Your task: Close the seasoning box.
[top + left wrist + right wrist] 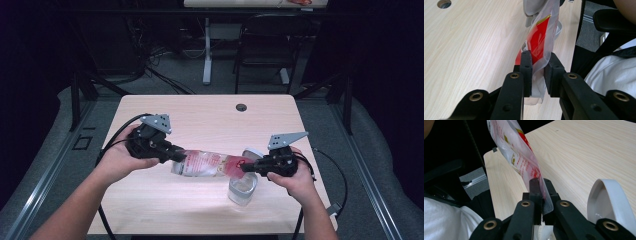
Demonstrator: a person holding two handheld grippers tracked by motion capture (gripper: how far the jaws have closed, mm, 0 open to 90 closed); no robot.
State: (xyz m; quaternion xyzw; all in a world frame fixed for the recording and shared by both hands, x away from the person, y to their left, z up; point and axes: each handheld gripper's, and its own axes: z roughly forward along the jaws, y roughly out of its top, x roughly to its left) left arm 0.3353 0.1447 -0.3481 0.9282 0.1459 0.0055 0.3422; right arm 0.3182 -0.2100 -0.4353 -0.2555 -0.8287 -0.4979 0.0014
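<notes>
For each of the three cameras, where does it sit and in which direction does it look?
High view: above the person's side, looking forward and down on the table; forearms, both hands.
Left gripper view: on the left gripper, looking along its jaws at the pouch.
Right gripper view: on the right gripper, jaws clamping the pouch.
Shared: the pouch, the table.

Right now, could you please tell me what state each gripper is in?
Left gripper: closed on one end of the red-and-clear plastic pouch.
Right gripper: closed tight on the pouch's other end, above the clear container.
</notes>
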